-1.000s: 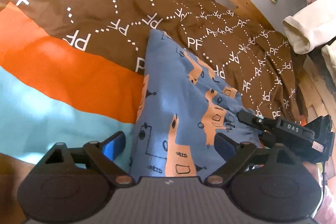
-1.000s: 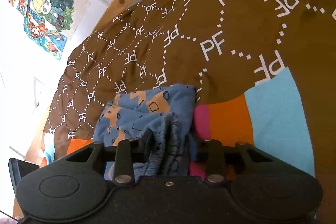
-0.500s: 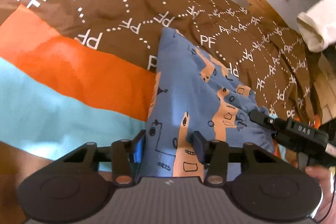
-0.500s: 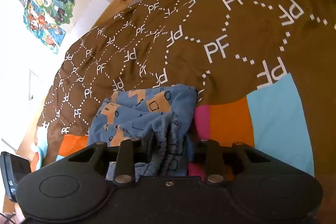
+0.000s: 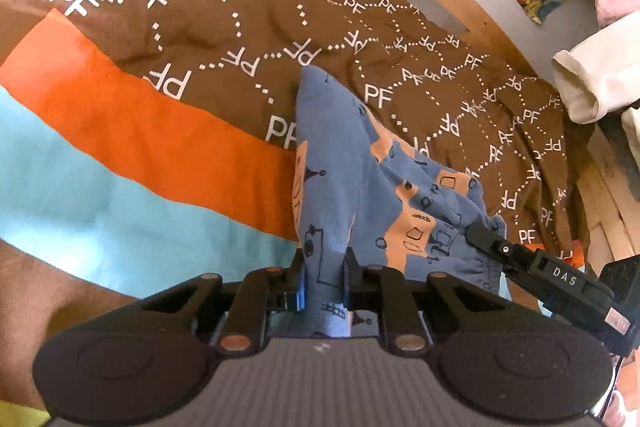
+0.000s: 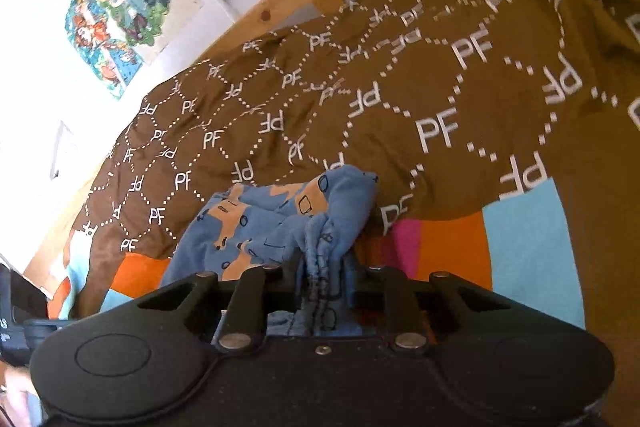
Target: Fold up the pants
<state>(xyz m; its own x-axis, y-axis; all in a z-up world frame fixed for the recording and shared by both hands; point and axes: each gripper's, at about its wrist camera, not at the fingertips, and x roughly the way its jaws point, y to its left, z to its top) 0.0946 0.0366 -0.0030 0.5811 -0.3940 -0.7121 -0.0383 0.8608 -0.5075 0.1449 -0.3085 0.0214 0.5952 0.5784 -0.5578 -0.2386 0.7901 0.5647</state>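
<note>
Bedspread reads "PF" (repeated); right gripper "DAS"

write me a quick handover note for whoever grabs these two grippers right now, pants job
Left gripper: its jaws have just been closing and now pinch a fold of the blue patterned pants.
Right gripper: jaws also just closing, clamped on a bunched edge of the same pants.
Pants: on the brown PF bedspread, partly over its orange stripe; rumpled, near end lifted by both grips.
Done: both near corners gripped.
Left: probably carry the gripped end over to the far end, lay it flat, smooth it and let go. No finished fold is visible yet.
</note>
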